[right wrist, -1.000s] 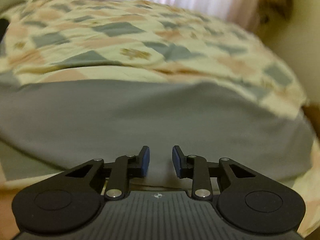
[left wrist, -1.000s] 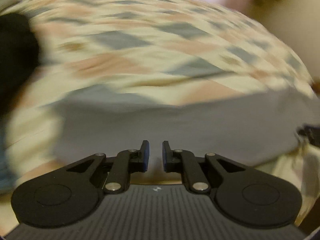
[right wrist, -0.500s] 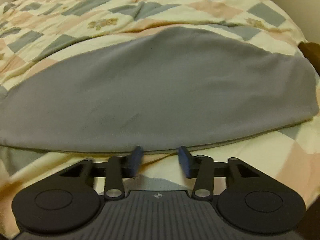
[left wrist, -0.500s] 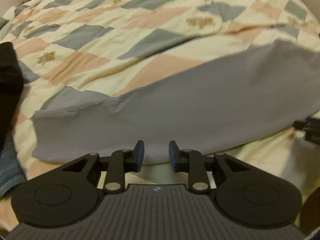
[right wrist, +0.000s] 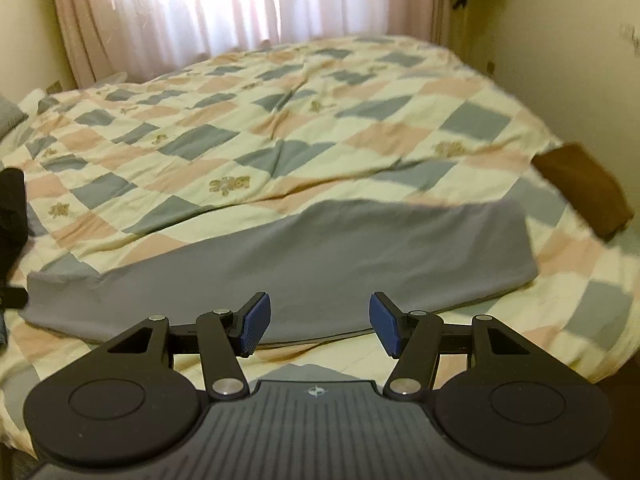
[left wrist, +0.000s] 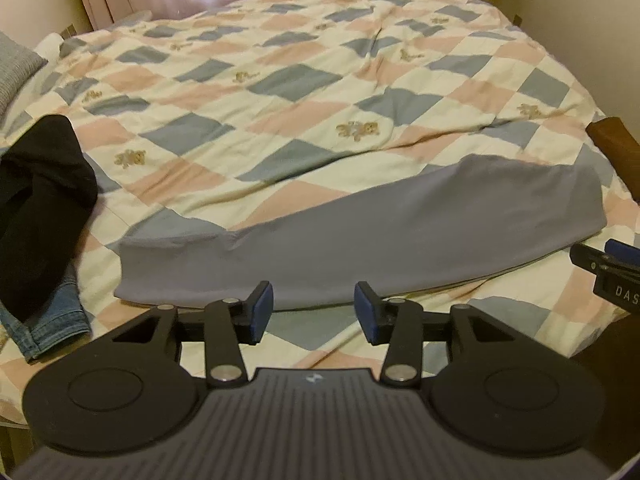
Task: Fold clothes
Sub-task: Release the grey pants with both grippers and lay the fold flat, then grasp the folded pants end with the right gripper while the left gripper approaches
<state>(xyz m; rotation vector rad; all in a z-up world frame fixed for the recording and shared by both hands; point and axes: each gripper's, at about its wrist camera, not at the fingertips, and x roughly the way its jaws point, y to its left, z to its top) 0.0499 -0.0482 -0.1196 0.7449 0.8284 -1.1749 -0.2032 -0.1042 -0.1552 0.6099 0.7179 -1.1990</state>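
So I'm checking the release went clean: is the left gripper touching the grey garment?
Apart. In the left wrist view the left gripper is open, with patterned bedspread visible between its pads and the grey garment's near edge.

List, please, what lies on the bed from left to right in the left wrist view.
black garment → grey garment → brown object at the bed's right edge

Grey garment (left wrist: 400, 232) lies folded flat across the checked quilt (left wrist: 304, 80)
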